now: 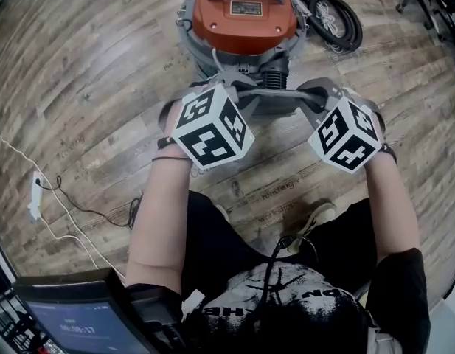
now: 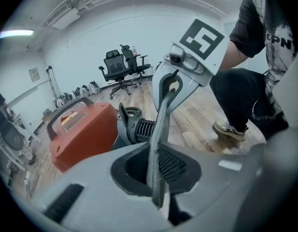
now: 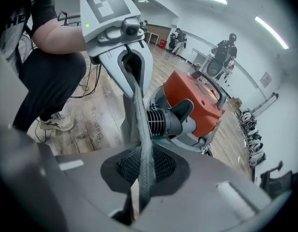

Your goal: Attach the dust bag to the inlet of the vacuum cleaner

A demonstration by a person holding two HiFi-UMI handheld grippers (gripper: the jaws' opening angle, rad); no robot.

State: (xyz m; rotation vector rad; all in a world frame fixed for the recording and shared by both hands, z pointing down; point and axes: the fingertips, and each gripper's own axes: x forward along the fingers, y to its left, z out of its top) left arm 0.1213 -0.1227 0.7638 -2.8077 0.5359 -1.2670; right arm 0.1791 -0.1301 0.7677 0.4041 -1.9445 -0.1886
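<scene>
My left gripper (image 2: pixel 156 187) and right gripper (image 3: pixel 139 187) are each clamped tight on the grey bag (image 2: pixel 161 124), its edge pulled taut between them. Below them, the floor (image 3: pixel 98 124) is printed "Coaching". Just beyond, at 12 o'clock, is the ribbed inlet (image 1: pixel 275 74) of the orange-topped vacuum (image 1: pixel 245 9); its label is unreadable.

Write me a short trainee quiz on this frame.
1. True or false: the bag is already on the vacuum's inlet.
2. What does the left gripper clamp? A brush, B bag, C filter.
3. Fill in: the right gripper is ___ on the bag.
Key: 1 false; 2 B; 3 shut.
</scene>
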